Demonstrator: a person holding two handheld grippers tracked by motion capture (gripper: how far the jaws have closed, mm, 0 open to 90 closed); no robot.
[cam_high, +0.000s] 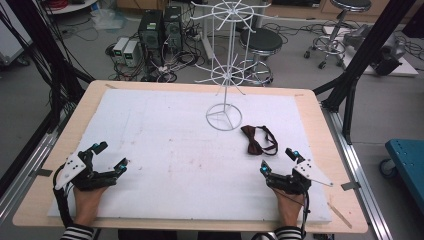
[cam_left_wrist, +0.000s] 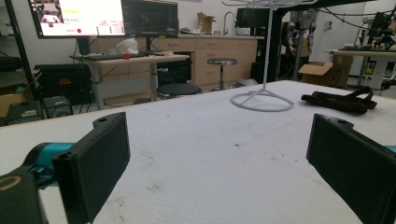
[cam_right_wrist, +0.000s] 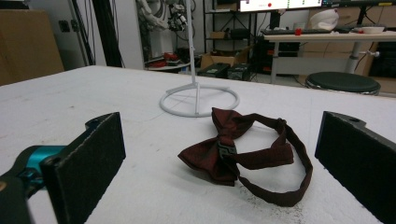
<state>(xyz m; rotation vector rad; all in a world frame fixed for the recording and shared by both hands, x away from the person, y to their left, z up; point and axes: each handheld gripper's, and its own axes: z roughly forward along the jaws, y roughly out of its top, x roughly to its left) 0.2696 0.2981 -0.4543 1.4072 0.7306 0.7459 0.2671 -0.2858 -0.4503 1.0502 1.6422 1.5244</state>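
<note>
Both my grippers low over white pad (cam_high: 165, 150): left gripper (cam_high: 111, 158) jaws spread, empty; right gripper (cam_high: 278, 161) jaws spread, empty. Bow tie (cam_right_wrist: 238, 151) just ahead of right gripper. White wire stand (cam_high: 225, 65) beyond it.

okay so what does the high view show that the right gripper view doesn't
High view alone: both hands, each holding its tool, the left tool and the right tool, both open and empty, plus the wire stand's hooked tiers and the wooden table edge.

Right gripper view alone: the dark red bow tie's clasp and looped strap up close, lying between that tool's two open jaws, and a desk behind.

Both: the bow tie, the stand's ring base, the white pad.
</note>
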